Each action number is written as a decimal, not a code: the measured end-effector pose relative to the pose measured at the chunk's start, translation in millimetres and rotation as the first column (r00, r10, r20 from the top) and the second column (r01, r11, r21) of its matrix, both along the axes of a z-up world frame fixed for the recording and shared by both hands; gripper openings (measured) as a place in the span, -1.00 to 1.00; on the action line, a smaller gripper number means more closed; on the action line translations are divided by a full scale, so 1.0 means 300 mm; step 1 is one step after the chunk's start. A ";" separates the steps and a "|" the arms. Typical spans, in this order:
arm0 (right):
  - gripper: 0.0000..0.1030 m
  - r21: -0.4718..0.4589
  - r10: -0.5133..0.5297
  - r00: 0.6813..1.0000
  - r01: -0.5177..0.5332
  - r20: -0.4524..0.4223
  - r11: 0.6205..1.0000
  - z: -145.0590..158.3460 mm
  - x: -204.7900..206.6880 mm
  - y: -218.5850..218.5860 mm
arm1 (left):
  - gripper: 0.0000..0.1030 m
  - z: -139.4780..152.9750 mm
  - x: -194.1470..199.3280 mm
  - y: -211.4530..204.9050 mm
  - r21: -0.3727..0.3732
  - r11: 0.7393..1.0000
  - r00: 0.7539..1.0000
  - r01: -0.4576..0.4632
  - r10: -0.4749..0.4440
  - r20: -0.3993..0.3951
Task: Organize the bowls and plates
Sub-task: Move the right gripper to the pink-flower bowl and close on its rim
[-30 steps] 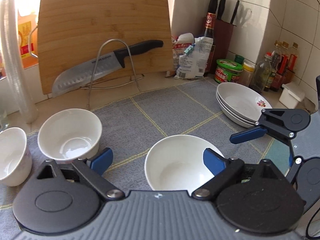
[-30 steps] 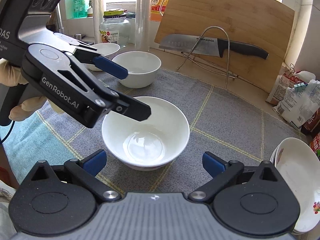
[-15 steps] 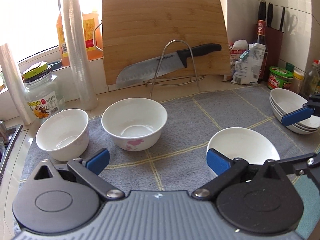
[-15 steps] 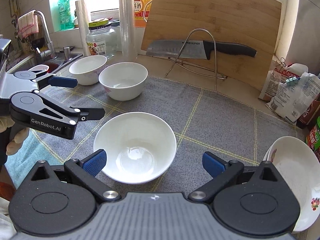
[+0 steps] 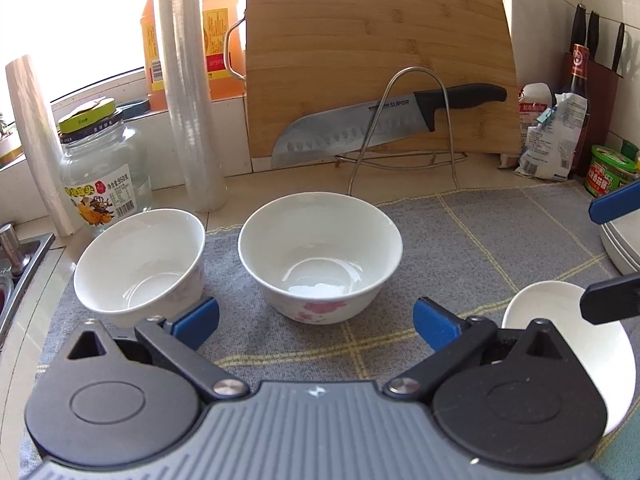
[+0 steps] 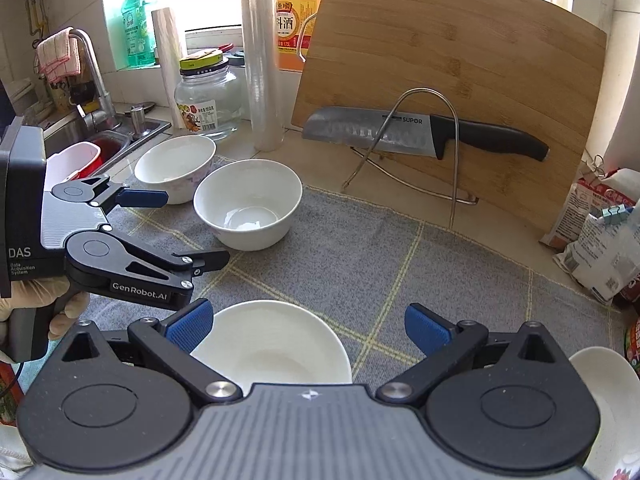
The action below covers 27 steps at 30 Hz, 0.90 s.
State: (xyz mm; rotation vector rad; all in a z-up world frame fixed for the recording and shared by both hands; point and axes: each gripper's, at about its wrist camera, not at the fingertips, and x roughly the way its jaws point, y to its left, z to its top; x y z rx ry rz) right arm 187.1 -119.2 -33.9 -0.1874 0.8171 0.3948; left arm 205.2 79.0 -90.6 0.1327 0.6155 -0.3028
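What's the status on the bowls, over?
Left gripper open, empty, facing the flowered bowl. Right gripper open, empty, over the plain bowl. Third bowl beside the flowered one. Nothing in the way.

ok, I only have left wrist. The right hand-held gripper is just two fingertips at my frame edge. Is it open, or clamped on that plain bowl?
Observer: Open. In the right wrist view, the right hand-held gripper has its pads spread wide. The plain bowl lies below them, not clamped.
Operator: What's past my left edge?
Observer: A faucet with a pink cloth hung over it, and a green soap bottle on the sill.
Operator: And mine, from outside?
Observer: A gloved hand holds the left hand-held gripper, with nothing between its fingers.
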 end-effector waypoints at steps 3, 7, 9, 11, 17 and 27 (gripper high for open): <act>1.00 0.006 0.013 1.000 -0.013 -0.012 1.000 0.003 0.048 0.015 | 0.99 -0.012 0.019 -0.004 -0.002 1.000 1.000 0.000 0.000 -0.009; 1.00 0.033 0.042 0.999 -0.041 -0.033 0.999 0.000 0.127 0.036 | 0.99 -0.023 0.038 -0.005 -0.001 1.000 1.000 -0.002 0.002 -0.012; 1.00 0.047 0.056 0.997 -0.054 -0.045 0.997 -0.005 0.172 0.049 | 0.99 -0.028 0.048 -0.008 -0.001 1.000 1.000 -0.002 0.002 -0.012; 1.00 0.060 0.071 0.996 -0.068 -0.051 0.996 -0.011 0.212 0.064 | 0.99 -0.030 0.054 -0.013 0.007 1.000 1.000 -0.003 0.003 -0.004; 1.00 0.076 0.123 0.991 -0.119 -0.054 0.990 -0.023 0.311 0.123 | 0.99 -0.036 0.071 -0.025 0.006 1.000 1.000 -0.001 0.001 0.001; 0.89 0.094 0.181 0.980 -0.173 -0.081 0.980 -0.062 0.410 0.190 | 0.99 -0.039 0.096 -0.039 0.016 1.000 1.000 0.002 -0.002 0.009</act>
